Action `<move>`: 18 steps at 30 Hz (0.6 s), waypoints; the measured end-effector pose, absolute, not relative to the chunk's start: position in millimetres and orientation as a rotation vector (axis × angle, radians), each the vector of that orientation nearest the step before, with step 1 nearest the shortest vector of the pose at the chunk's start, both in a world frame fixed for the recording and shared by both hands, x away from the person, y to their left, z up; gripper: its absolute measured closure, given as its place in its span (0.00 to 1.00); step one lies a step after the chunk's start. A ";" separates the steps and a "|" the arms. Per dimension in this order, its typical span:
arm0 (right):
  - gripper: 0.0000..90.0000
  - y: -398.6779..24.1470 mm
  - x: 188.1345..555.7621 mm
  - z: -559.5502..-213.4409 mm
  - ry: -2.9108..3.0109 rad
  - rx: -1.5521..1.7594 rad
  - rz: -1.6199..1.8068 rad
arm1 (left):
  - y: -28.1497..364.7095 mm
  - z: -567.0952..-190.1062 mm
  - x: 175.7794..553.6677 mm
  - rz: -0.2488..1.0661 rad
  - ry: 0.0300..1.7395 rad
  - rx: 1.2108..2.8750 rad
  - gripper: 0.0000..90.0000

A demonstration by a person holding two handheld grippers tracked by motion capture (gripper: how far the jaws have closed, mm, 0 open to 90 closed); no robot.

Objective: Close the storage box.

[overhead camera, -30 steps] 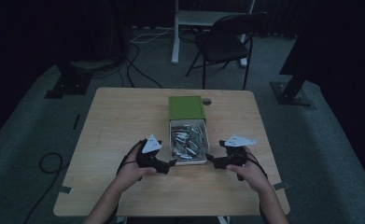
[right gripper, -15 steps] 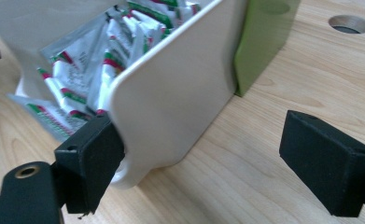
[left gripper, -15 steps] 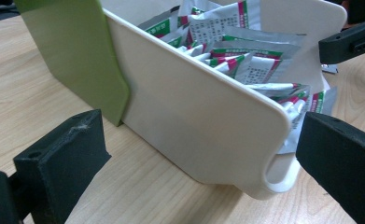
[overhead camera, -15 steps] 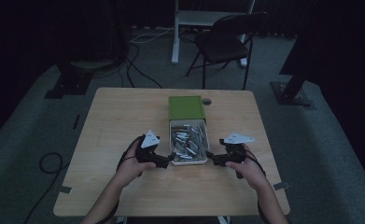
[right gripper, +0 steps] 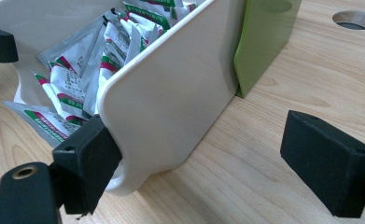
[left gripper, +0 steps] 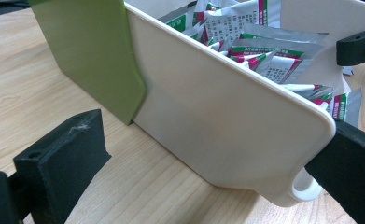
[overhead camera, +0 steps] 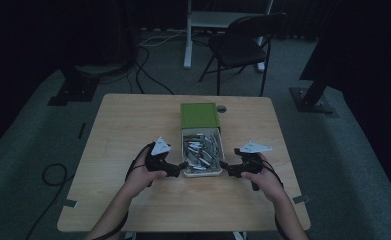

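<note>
A white tray (overhead camera: pixel 202 173) full of silver sachets (overhead camera: pixel 201 150) sticks out toward me from a green sleeve (overhead camera: pixel 199 116) at mid-table. My left gripper (overhead camera: pixel 179 167) is at the tray's near left corner and stands open. Its jaws straddle that corner (left gripper: pixel 311 126), one beside the side wall (left gripper: pixel 208 107), the other at the front end. My right gripper (overhead camera: pixel 226 168) is open at the near right corner. In the right gripper view the tray wall (right gripper: pixel 171 88) and its corner lie between the jaws, the left jaw against the front end. The green sleeve (right gripper: pixel 264 37) is beyond.
A round hole (overhead camera: pixel 221 108) in the wooden table (overhead camera: pixel 133 125) lies right of the green sleeve. A dark chair (overhead camera: pixel 243 45) and a white desk frame (overhead camera: pixel 188 45) stand beyond the table. Cables (overhead camera: pixel 58 175) and stand bases (overhead camera: pixel 313 97) lie on the floor.
The left gripper has shifted slightly forward at the tray's corner. The tray and the right gripper have hardly moved.
</note>
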State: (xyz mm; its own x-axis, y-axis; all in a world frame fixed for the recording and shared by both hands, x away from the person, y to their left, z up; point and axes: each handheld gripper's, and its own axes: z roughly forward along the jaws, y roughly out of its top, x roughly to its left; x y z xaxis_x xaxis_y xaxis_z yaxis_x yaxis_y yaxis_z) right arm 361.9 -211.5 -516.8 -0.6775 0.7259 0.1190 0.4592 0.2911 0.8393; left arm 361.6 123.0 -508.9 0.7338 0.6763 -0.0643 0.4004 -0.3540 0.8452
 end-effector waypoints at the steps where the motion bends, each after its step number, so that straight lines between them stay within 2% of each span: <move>1: 0.14 -211.5 362.1 -516.7 2.277 1.081 1.332 | 123.0 -508.9 362.9 0.366 0.821 1.991 0.03; 18: 0.15 -210.7 372.9 -513.4 2.257 1.095 1.292 | 120.0 -507.2 373.5 0.389 0.835 1.998 0.03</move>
State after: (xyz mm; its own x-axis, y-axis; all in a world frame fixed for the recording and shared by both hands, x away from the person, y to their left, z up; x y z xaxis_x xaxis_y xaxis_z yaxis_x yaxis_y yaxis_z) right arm 372.9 -210.7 -513.4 -0.6560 0.7487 0.0952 0.4612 0.2978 0.8358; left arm 373.5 120.0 -507.2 0.7216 0.6903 -0.0522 0.4046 -0.3593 0.8409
